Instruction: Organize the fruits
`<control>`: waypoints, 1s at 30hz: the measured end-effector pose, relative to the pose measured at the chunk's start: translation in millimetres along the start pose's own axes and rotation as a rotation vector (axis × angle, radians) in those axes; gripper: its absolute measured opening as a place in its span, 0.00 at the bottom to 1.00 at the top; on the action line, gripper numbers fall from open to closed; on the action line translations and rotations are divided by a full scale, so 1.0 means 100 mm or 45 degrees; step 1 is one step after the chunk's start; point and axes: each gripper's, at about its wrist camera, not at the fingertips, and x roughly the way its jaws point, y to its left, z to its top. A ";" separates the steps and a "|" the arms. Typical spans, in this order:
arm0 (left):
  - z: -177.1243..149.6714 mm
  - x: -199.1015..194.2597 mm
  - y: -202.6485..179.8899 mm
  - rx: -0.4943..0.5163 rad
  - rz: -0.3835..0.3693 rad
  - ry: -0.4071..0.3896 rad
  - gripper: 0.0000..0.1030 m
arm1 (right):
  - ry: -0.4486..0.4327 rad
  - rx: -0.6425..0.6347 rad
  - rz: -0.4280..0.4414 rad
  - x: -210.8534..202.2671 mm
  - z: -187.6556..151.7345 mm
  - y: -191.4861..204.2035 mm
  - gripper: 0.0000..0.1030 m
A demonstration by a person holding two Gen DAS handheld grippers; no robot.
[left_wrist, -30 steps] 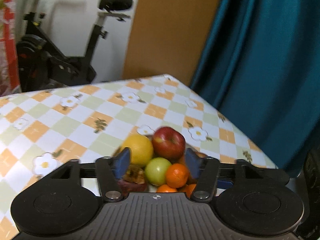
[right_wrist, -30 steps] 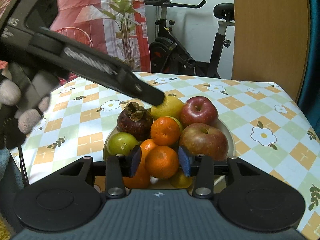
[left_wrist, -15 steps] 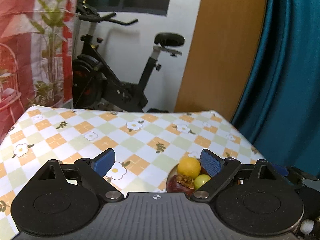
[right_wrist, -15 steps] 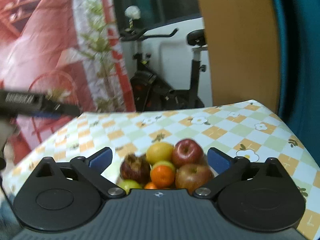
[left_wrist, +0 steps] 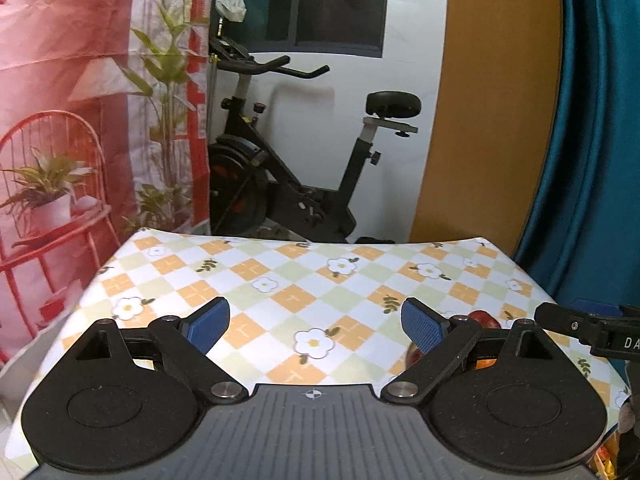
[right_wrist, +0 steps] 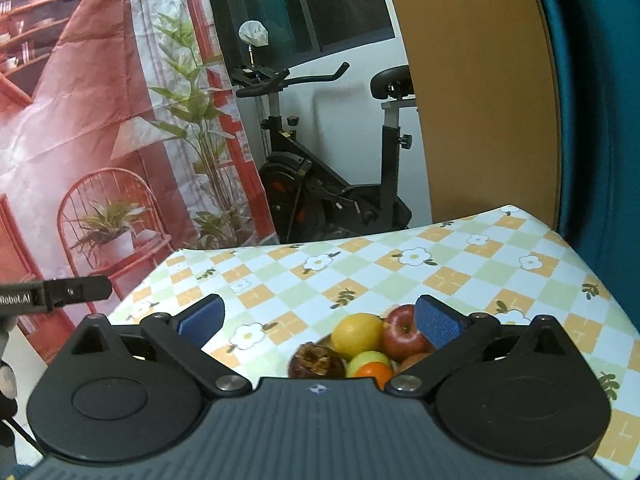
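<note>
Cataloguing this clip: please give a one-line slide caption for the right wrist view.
Open right gripper above a checked floral tablecloth, over piled fruit: yellow citrus, red apple.

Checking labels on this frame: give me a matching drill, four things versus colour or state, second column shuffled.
Things:
1. apple
2. lemon
3. right gripper
4. exercise bike

Colour or state:
A. black
B. open, nothing between the fingers
C. red
D. yellow

Pairs: 1-C, 2-D, 3-B, 4-A
</note>
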 end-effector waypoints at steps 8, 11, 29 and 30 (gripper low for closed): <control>-0.01 -0.08 0.03 -0.008 0.028 -0.014 0.91 | 0.038 -0.044 -0.026 0.00 0.01 0.14 1.00; -0.03 -0.09 0.02 -0.003 0.034 -0.010 0.91 | 0.036 -0.062 -0.032 -0.02 0.01 0.18 1.00; -0.04 -0.17 -0.02 0.010 0.022 -0.008 0.92 | 0.041 -0.101 -0.029 -0.06 0.02 0.26 1.00; -0.04 -0.18 -0.01 0.009 0.023 -0.006 0.93 | 0.041 -0.103 -0.028 -0.06 0.02 0.26 1.00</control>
